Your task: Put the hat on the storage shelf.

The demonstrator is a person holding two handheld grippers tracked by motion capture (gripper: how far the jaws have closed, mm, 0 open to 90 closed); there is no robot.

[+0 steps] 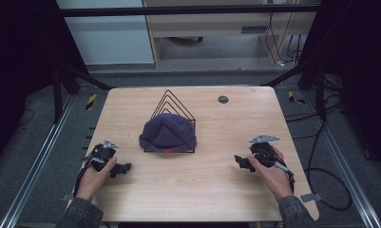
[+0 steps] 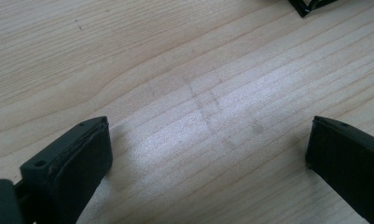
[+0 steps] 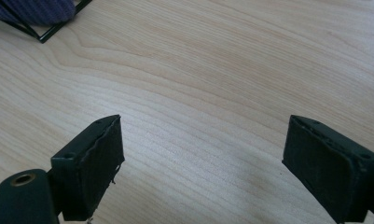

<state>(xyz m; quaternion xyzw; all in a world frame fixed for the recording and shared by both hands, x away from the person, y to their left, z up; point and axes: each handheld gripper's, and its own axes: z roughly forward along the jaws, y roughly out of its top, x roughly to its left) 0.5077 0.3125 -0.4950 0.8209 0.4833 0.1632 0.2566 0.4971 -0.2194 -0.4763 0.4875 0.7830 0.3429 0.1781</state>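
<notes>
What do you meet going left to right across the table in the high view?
Left tongs, open over bare wood → purple beanie on the black wire rack at the middle → small dark disc farther back → right tongs, also open.

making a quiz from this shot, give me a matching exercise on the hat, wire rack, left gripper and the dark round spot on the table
Things:
1. hat
2. wire rack
3. left gripper
4. round spot

Descriptions:
A. black, peaked outline
B. far side of the table, right of the rack
C. purple, draped over the rack
D. open, nothing between its jaws

Pairs: 1-C, 2-A, 3-D, 4-B
</notes>
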